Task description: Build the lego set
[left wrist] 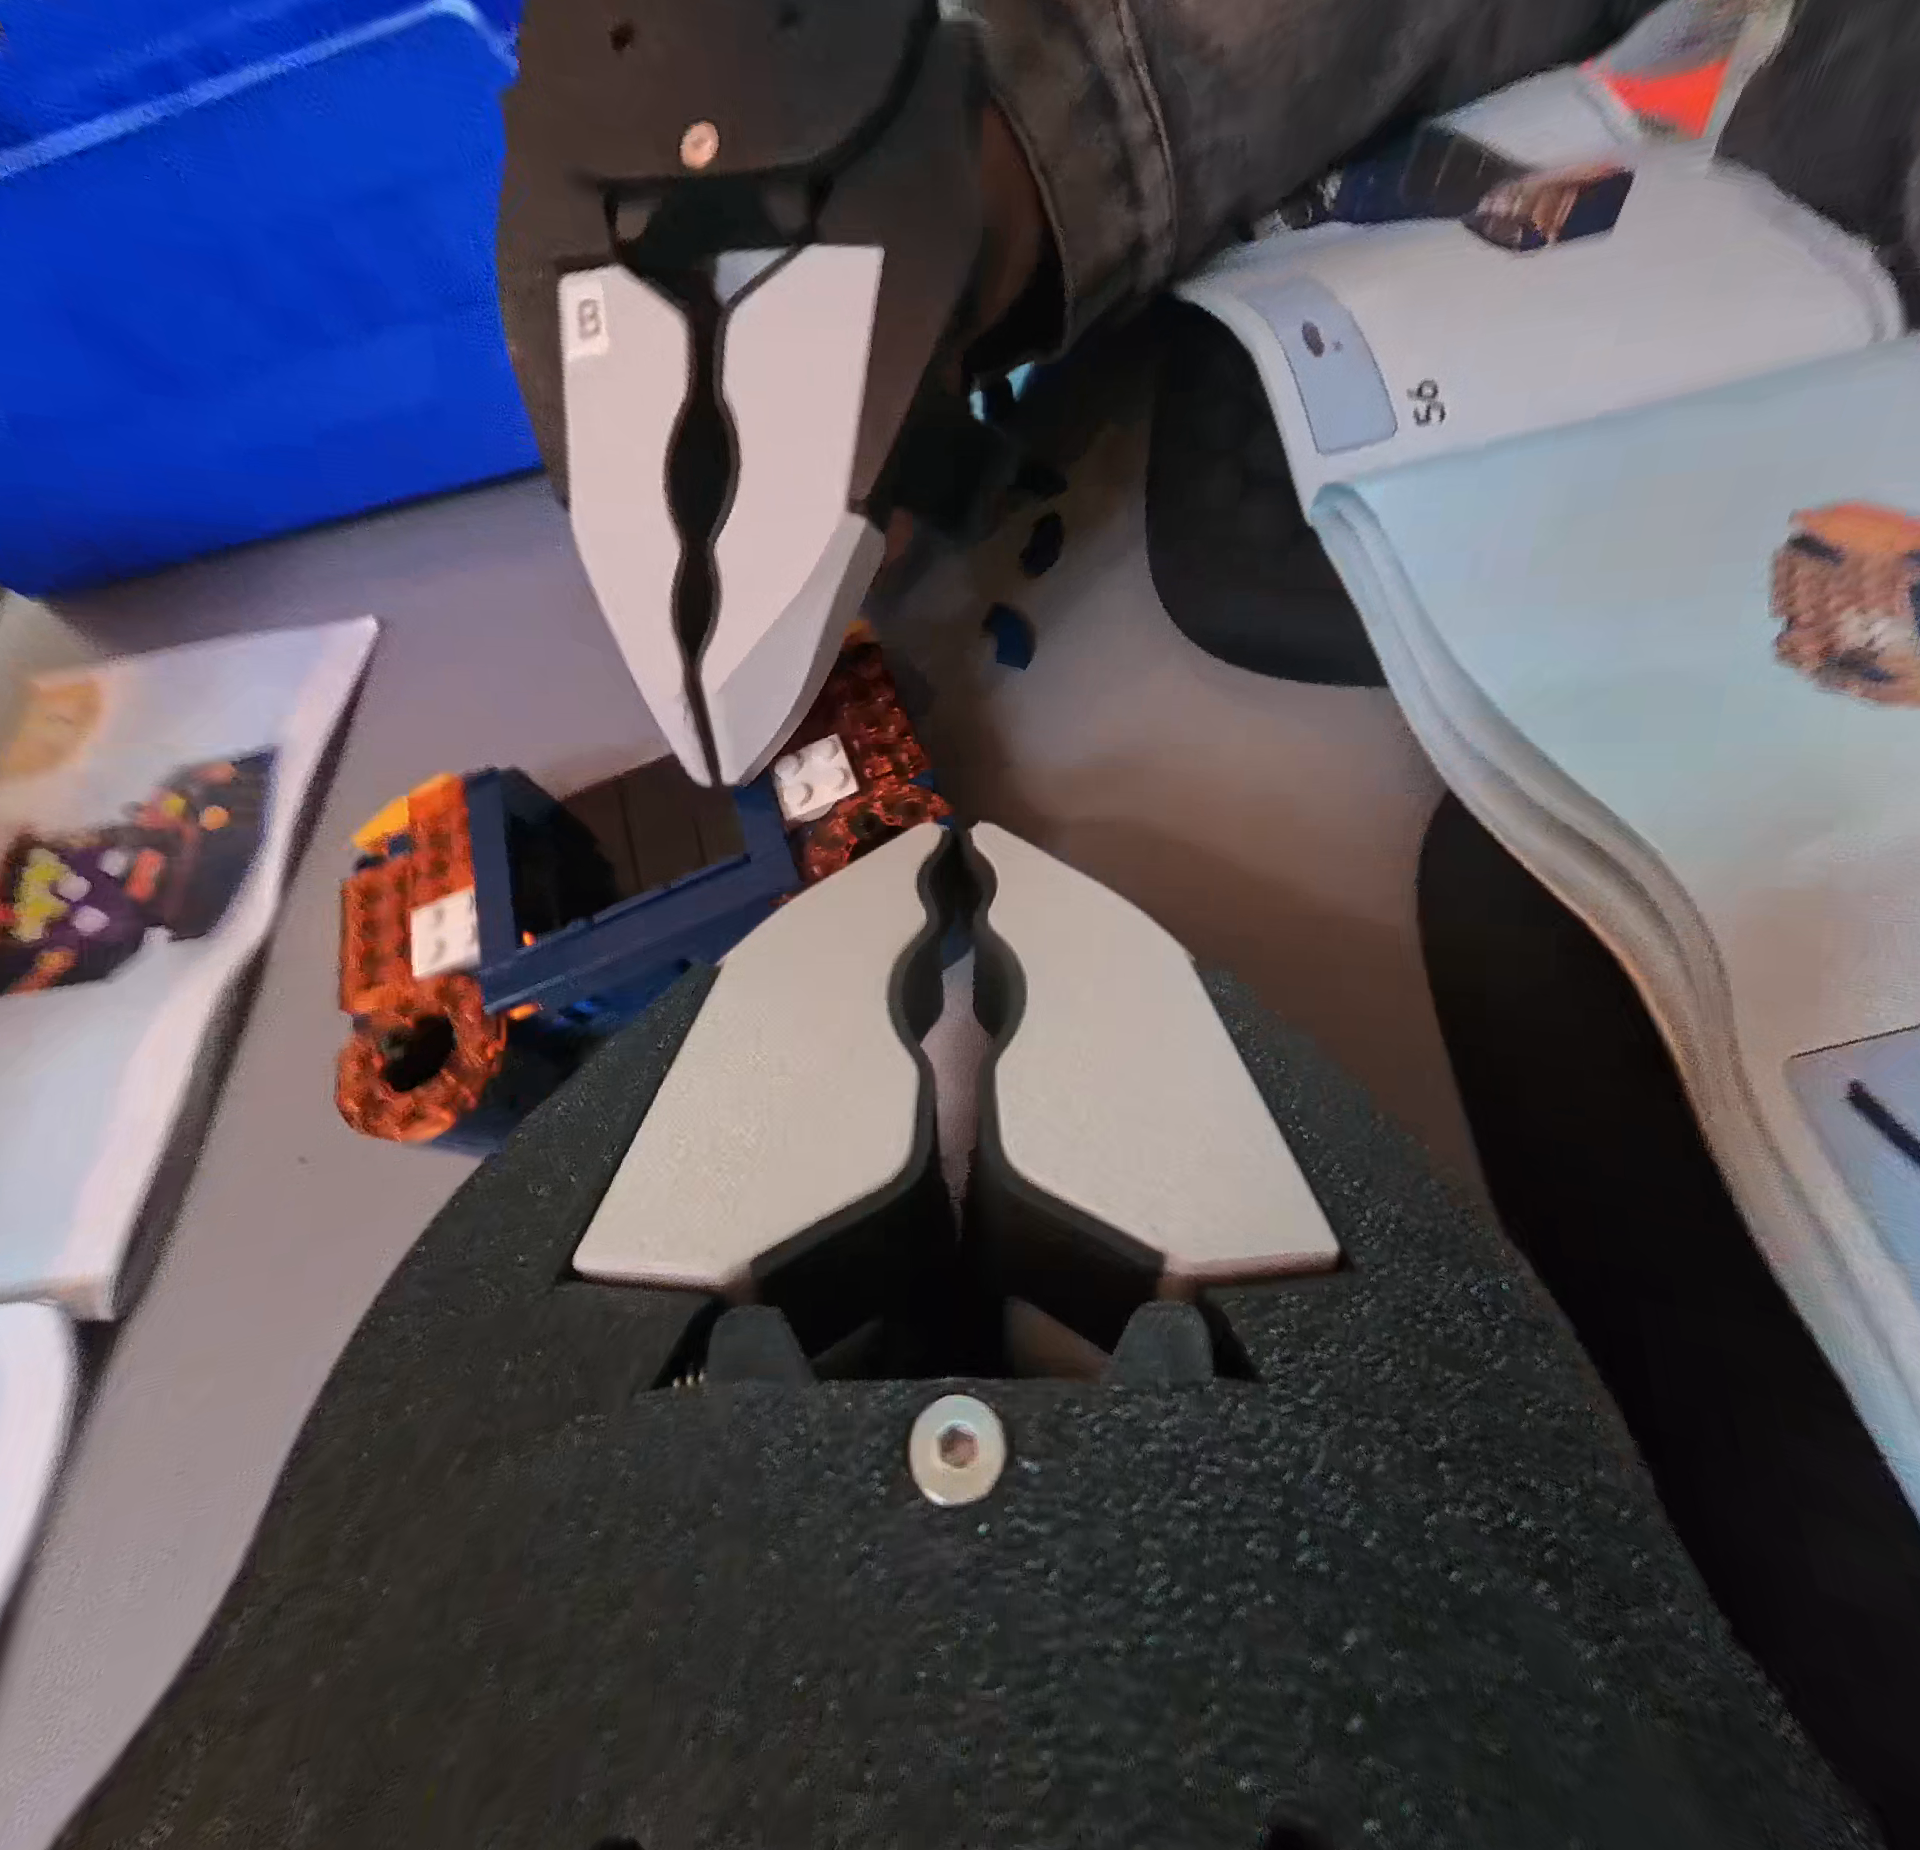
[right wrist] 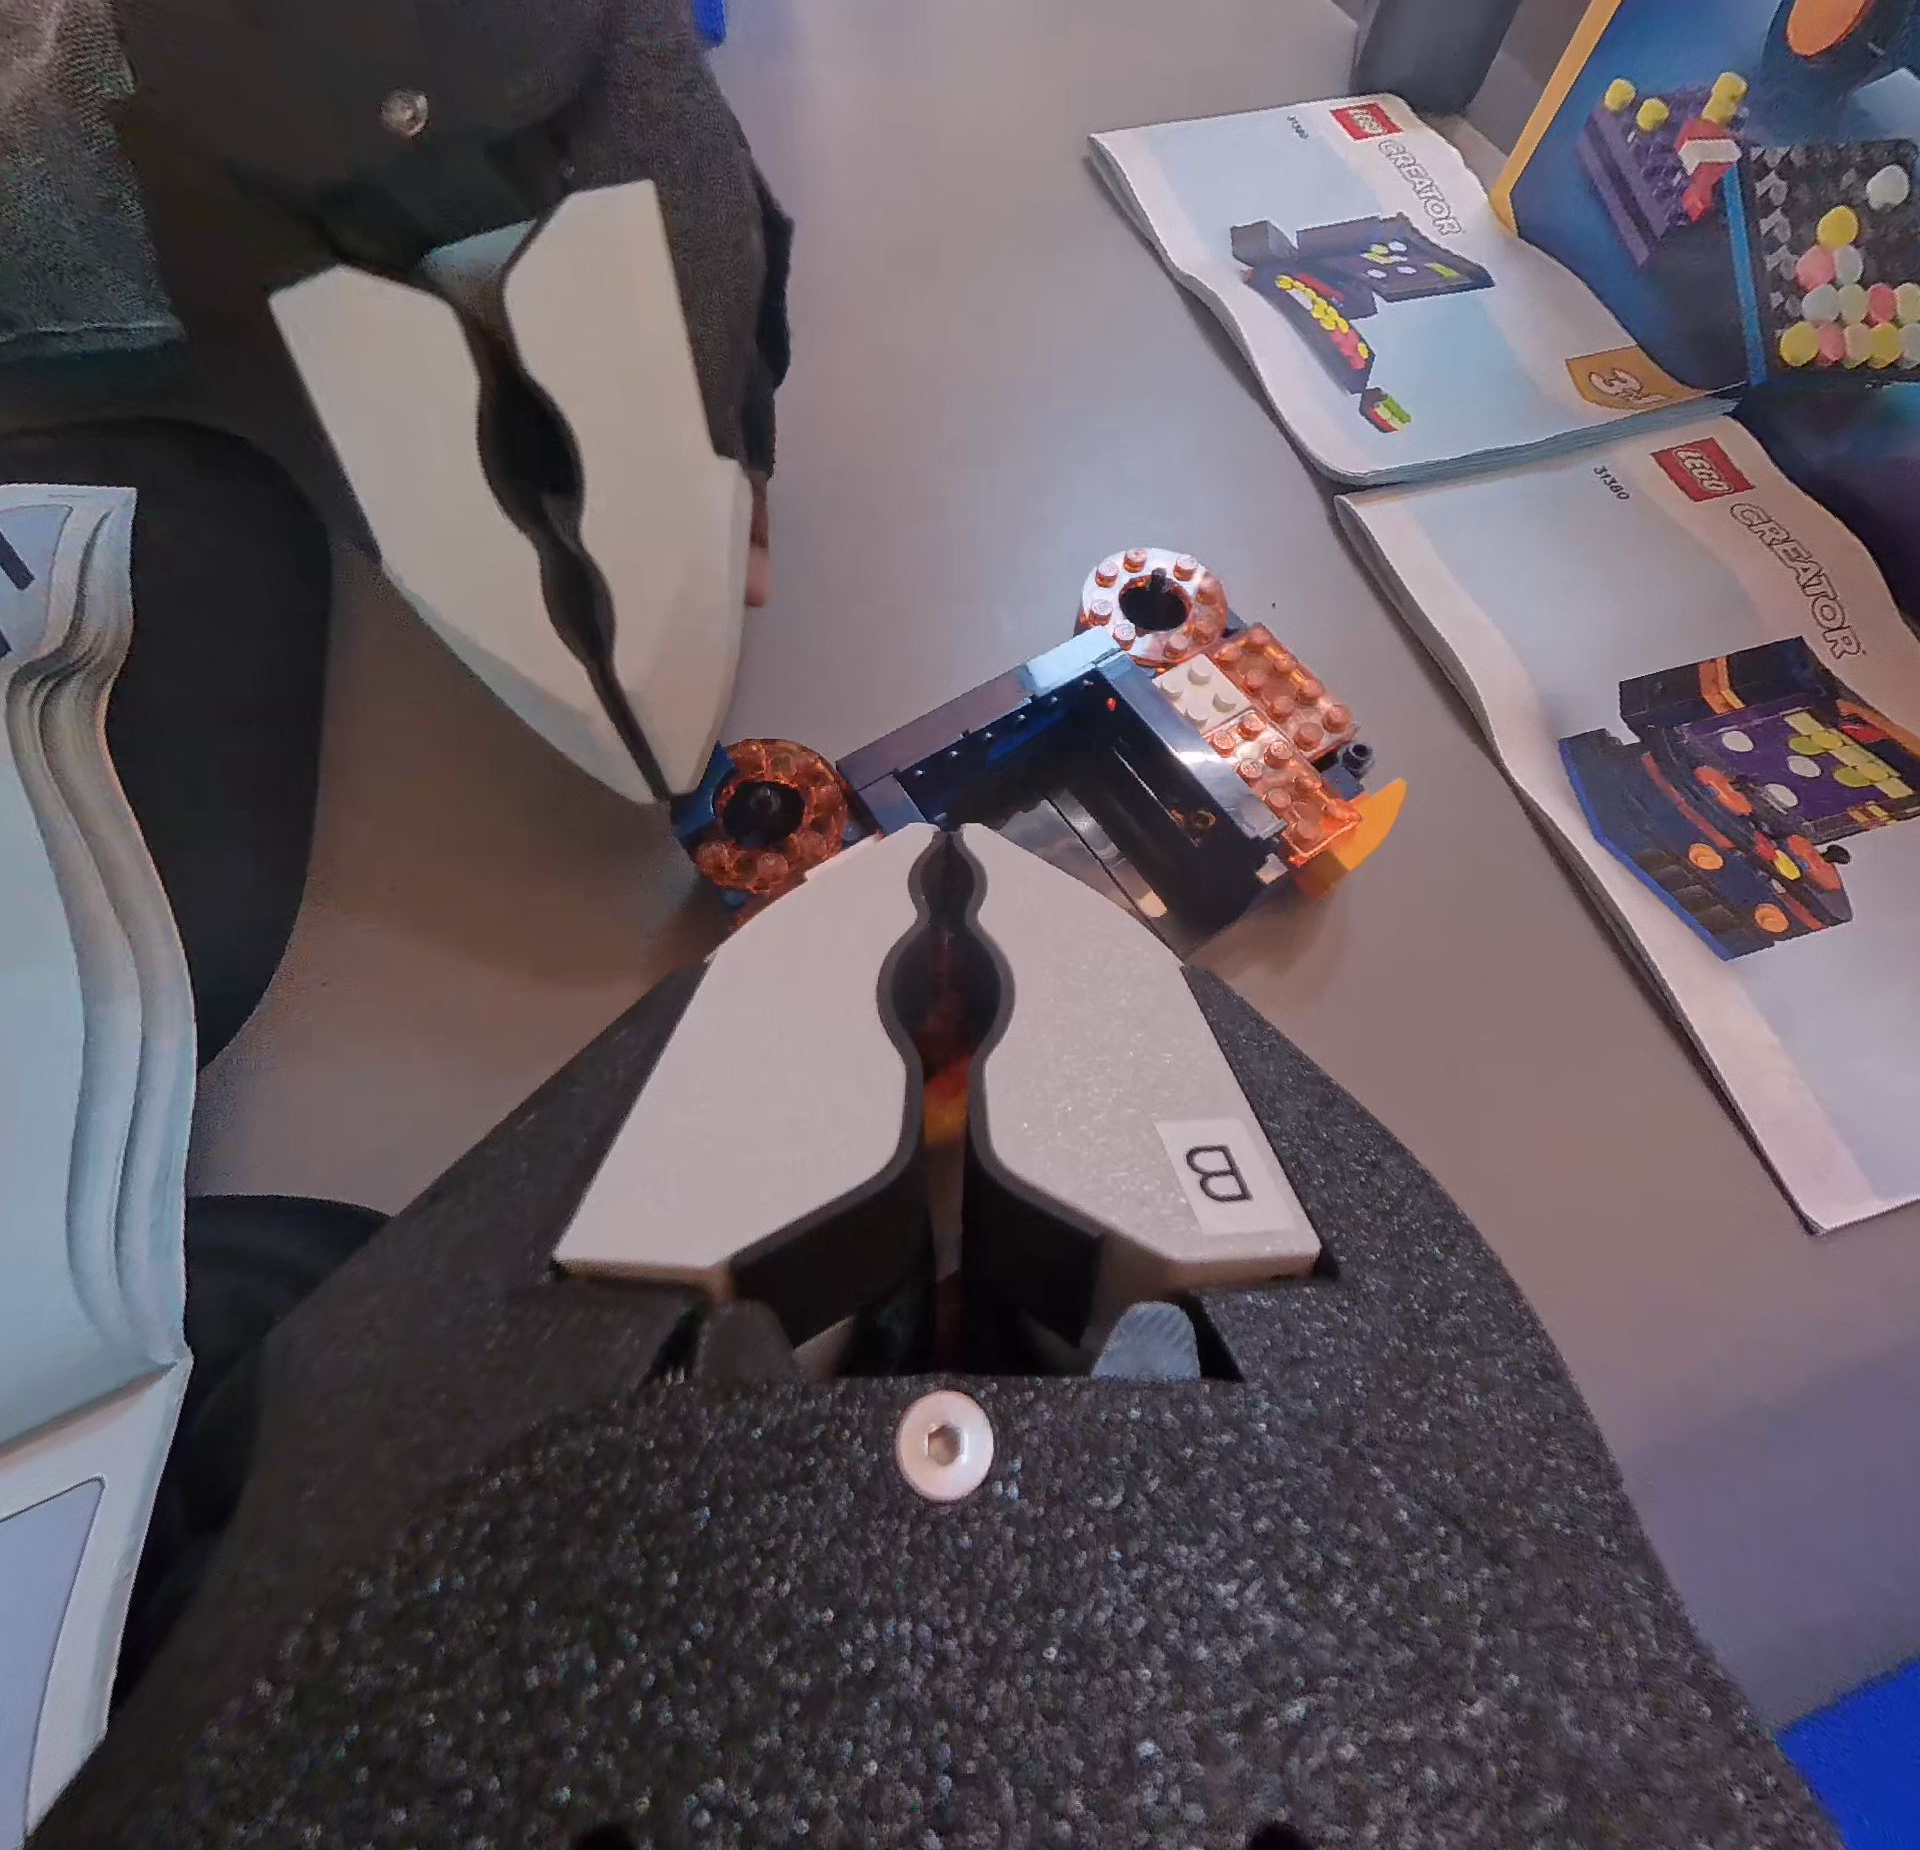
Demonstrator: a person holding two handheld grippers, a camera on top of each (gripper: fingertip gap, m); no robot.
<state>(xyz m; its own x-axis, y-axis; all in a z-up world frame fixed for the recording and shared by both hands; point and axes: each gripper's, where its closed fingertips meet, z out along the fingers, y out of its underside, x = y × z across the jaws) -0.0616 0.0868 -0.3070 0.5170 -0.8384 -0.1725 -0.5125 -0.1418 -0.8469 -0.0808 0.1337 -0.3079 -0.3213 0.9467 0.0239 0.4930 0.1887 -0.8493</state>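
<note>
Broadly, the grey table (right wrist: 1039, 242) carries everything: closed instruction booklets (right wrist: 1382, 283) and a printed box (right wrist: 1704, 169) along one side, an open booklet (left wrist: 1621, 595) on the other, and a blue bin (left wrist: 239, 273) beyond. Near the middle sits the lego model (right wrist: 1101, 761), a dark blue and black frame with clear orange plates, two small white plates and an orange studded ring at either end.

The left tool (left wrist: 954, 844) hovers just above the model's near end, and the right tool (left wrist: 717, 761) meets the blue frame from the far side. Both have their fingers pressed together at the tips. Neither seems to pinch a loose brick, though something orange shows through the gap behind the right tool's (right wrist: 948, 844) tips; whether it is held or merely lies beneath I cannot tell.

Likely the model is light and stiff, but its glossy plates would be slippery and the thin orange ones could pop off. The solid blue frame looks the safest place to grip.

Only the left wrist view shows the bin and scattered dark bricks (left wrist: 1023, 595); only the right shows the box and the booklet covers clearly.
</note>
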